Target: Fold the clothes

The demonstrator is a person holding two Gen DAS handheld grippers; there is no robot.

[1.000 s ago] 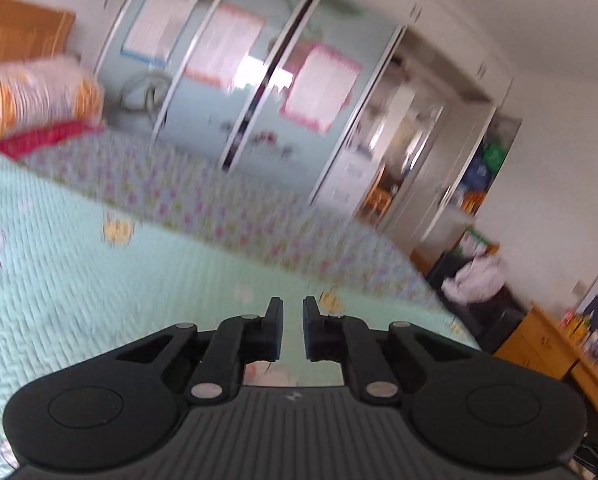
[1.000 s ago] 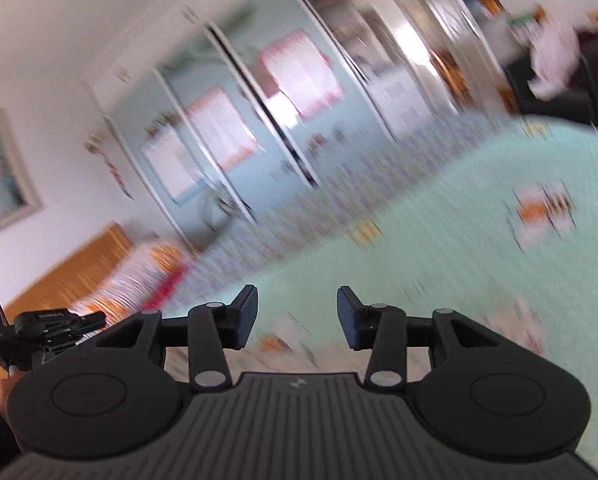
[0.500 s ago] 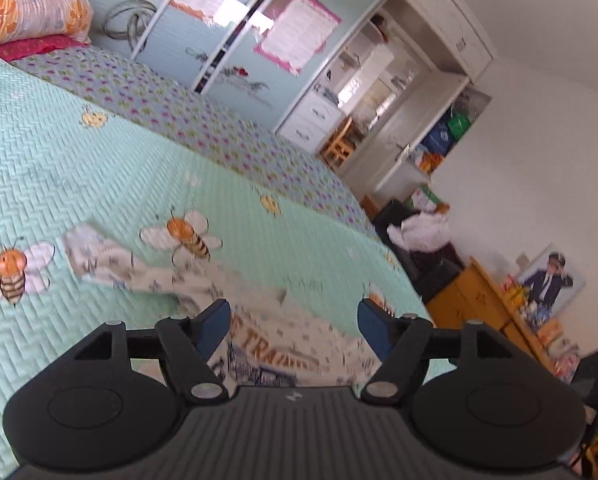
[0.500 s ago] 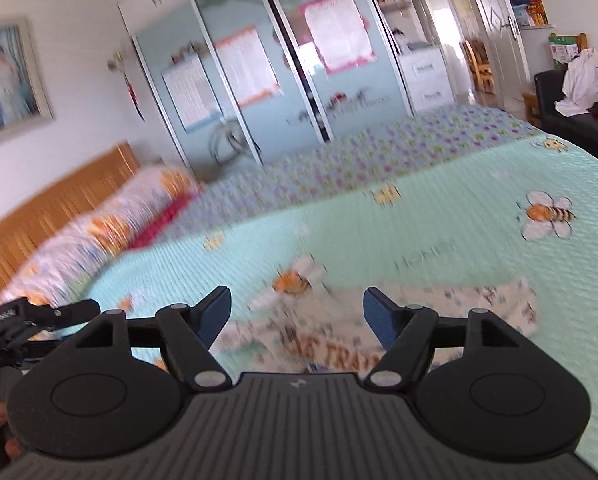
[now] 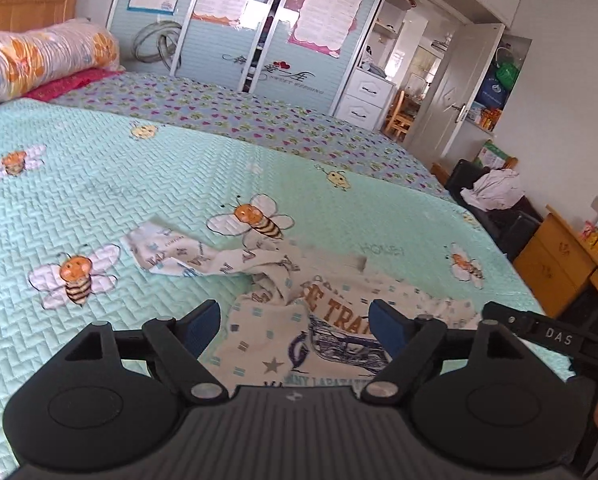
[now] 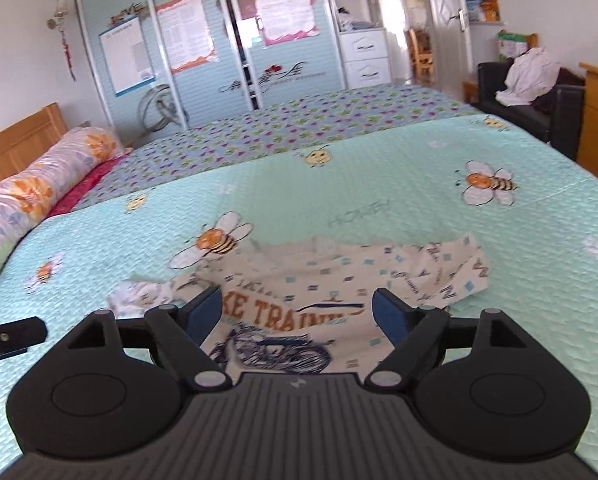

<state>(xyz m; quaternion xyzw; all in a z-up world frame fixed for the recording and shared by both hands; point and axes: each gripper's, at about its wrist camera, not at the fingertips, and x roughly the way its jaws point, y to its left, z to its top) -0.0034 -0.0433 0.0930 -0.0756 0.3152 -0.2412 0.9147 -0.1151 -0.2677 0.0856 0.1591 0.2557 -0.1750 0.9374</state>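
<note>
Above shirt (image 5: 299, 344), left claw (image 5: 297, 326) opening, right claw (image 6: 299, 316) opening, both tilted down, empty

Left wrist view: close above the bed (image 5: 147, 184), angled down along the left gripper (image 5: 297, 326), facing the wardrobe (image 5: 239, 28) and open door. Right wrist view: equally close and low, angled down along the right gripper (image 6: 299, 314), facing the same wardrobe (image 6: 219, 40). Shared by both: printed shirt (image 5: 339, 336) (image 6: 319, 280), green bee quilt (image 6: 379, 184), pillow, armchair.
</note>
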